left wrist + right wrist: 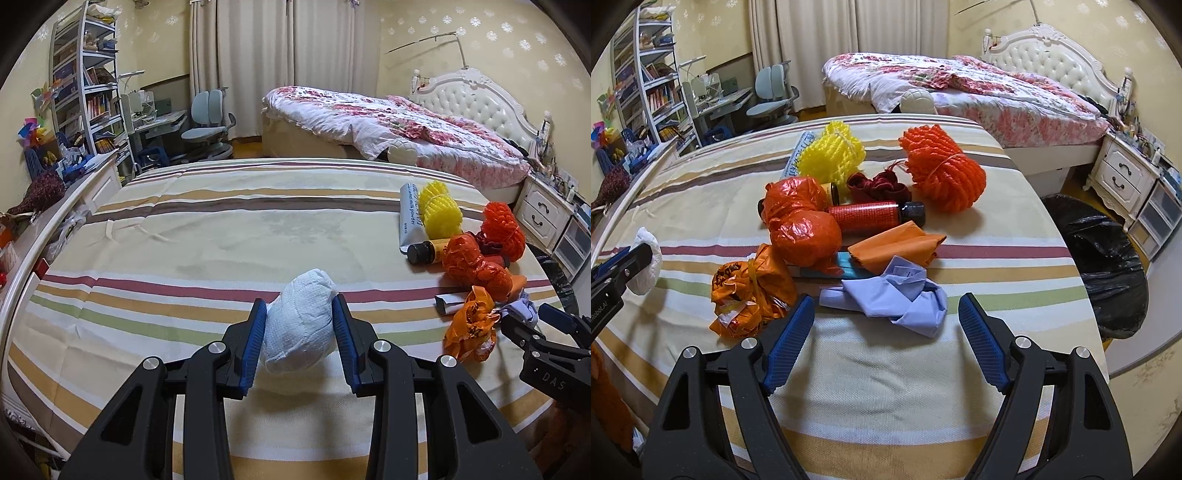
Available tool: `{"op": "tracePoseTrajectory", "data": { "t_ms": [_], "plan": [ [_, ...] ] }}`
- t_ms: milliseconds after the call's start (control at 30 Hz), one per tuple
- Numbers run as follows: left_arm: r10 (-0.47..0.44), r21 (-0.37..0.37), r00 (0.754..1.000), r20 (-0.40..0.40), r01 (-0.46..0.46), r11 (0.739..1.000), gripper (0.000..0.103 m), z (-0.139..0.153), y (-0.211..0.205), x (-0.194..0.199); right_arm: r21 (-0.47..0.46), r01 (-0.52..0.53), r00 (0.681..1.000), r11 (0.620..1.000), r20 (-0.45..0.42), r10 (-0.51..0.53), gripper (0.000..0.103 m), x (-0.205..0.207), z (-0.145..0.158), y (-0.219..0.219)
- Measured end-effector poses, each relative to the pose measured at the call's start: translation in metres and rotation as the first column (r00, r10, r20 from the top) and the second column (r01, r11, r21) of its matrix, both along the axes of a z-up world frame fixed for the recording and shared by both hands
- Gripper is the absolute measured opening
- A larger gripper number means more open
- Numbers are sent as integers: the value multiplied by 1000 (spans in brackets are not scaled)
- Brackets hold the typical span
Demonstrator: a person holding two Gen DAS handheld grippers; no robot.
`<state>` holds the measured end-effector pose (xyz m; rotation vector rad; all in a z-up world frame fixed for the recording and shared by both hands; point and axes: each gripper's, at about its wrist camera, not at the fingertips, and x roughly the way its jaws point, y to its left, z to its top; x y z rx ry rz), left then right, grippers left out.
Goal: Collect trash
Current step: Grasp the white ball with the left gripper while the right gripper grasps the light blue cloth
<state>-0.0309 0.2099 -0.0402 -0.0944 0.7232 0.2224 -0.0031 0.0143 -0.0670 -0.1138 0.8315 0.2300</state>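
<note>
Left gripper [299,325]: blue-padded fingers [255,339] pinching a white crumpled wad [297,325] (quilted tissue or wipe, can't tell which) from both sides. In the left wrist view the wad sits above the striped cloth of the worktop [184,240], at its near left part, well apart from the rest of the litter.

Right gripper [886,328]: fingers [790,332] spread wide, nothing between them. They hover near the edge of a crumpled light-blue shirt [897,295], not touching it as far as the right wrist view shows.

Trash pile, right side of the worktop:
- orange plastic bag, knotted, printed [750,291], just beside the left finger of the right gripper
- two red-orange plastic bag balls [801,225], touching each other
- red bottle with black cap [875,216] lying on its side
- orange folded cloth [894,247], touching the shirt
- yellow foam net [831,155] and orange foam net [942,170], far side of the pile
- dark red fabric scrap [879,186] between the two nets
- white tube of milk powder [408,218] beside the yellow net

Black-lined trash bin [1104,258] stands on the floor off the right edge of the worktop (liner open at the top).
</note>
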Motion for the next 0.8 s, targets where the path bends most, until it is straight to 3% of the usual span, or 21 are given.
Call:
{"op": "tracePoseTrajectory", "data": {
  "t_ms": [100,167,500,800],
  "plan": [
    [-2,-3,1000,-1,2,1000,38,-1,1,1,-18,3,1000,1000,-16,-3,78,2,-3,2],
    [-4,-6,1000,-3,4,1000,38,-2,1,1,-18,-3,1000,1000,-28,3,72,2,-5,2],
    [-27,-10,1000,6,27,1000,38,0,-9,-2,-8,13,1000,1000,-1,-13,71,-9,4,-8],
    [-114,-8,992,60,114,993,38,17,-51,0,4,107,991,994,79,-107,71,-17,30,-57]
  ]
}}
